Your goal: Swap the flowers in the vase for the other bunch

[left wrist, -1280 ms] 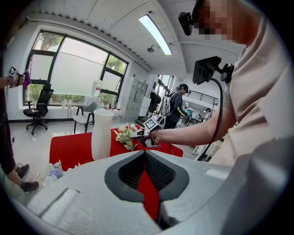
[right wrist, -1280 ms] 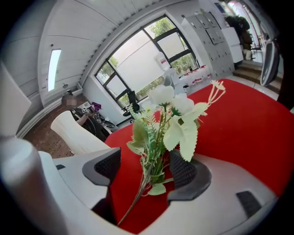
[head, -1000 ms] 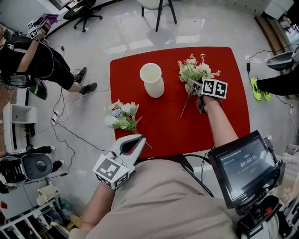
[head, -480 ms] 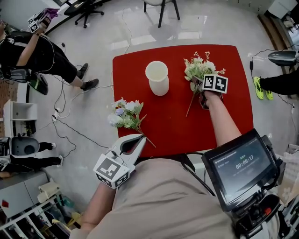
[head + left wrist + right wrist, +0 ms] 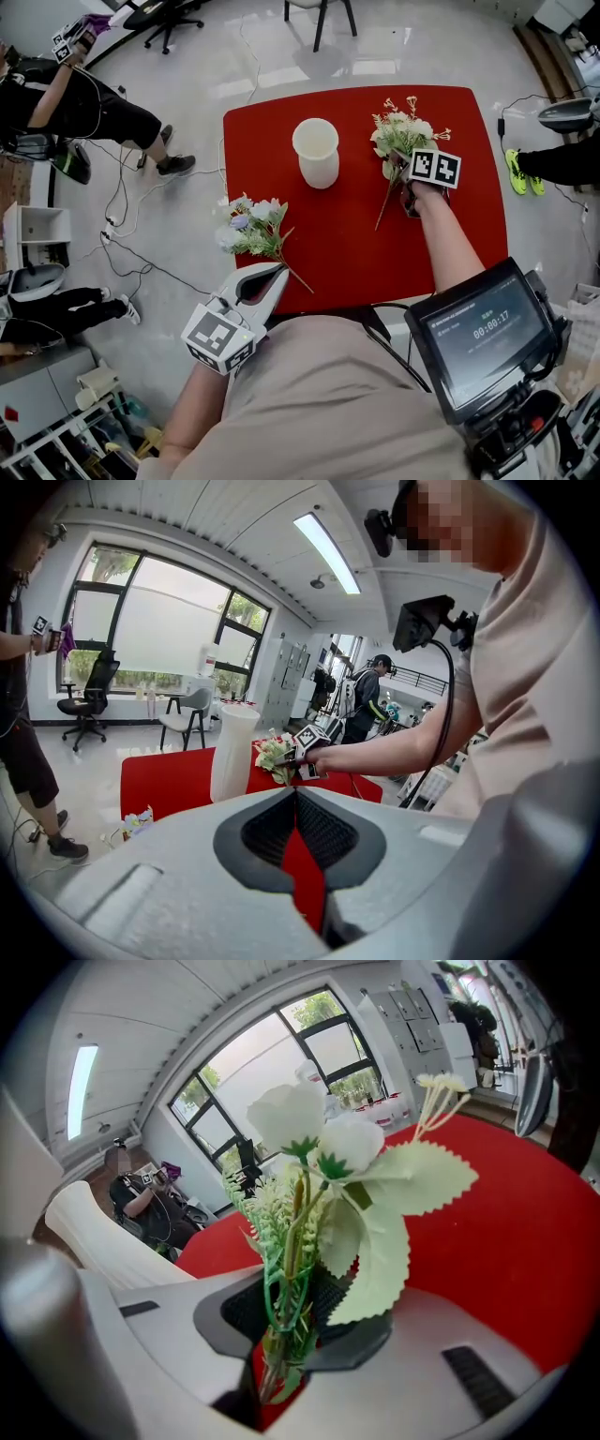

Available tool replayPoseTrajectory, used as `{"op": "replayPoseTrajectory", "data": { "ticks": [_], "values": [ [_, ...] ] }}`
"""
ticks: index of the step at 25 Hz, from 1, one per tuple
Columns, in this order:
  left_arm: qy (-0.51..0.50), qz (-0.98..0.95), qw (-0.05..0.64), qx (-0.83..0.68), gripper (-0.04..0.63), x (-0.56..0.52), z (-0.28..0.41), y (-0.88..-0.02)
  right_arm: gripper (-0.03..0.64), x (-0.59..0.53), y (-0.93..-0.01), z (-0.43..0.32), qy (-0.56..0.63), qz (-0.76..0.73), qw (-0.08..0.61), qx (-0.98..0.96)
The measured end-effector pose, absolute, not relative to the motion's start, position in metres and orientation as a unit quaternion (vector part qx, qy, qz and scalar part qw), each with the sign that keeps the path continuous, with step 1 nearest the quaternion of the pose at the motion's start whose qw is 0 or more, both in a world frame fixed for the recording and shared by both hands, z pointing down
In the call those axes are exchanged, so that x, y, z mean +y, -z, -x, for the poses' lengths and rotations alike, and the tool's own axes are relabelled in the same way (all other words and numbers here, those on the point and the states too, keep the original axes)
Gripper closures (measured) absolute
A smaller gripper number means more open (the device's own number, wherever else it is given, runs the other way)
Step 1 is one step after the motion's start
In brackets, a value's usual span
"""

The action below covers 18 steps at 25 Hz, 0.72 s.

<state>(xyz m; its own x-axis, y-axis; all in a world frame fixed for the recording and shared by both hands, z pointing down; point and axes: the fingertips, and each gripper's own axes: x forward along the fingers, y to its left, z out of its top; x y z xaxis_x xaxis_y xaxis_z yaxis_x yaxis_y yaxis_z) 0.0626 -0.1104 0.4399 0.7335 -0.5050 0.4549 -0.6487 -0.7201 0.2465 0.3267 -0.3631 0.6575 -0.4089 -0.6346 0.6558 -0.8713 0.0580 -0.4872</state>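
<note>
The vase (image 5: 315,153) stands upright on the table (image 5: 347,244), left of centre and toward the far edge. The left bunch (image 5: 251,228) lies in front of the vase, its heads at the table's left edge and its stems running toward the near edge. The right bunch (image 5: 403,136) is to the right of the vase and apart from it, heads toward the far edge. Cables (image 5: 131,244) run over the floor left of the table, with a person (image 5: 84,103) beyond them. A screen (image 5: 483,328) sits off the near right corner.
</note>
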Motion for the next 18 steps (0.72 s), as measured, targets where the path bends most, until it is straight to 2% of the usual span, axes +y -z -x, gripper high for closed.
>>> {"op": "replayPoseTrajectory", "data": {
  "ticks": [7, 18],
  "values": [
    [-0.173, -0.919, 0.193, -0.298, 0.588, -0.111, -0.063, -0.439, 0.546, -0.361, -0.624, -0.339, -0.407, -0.544, 0.102, -0.726],
    [-0.161, -0.935, 0.178, -0.262, 0.588, -0.102, -0.056, -0.427, 0.552, -0.341, -0.542, -0.351, -0.325, -0.576, 0.060, -0.748]
  ]
}}
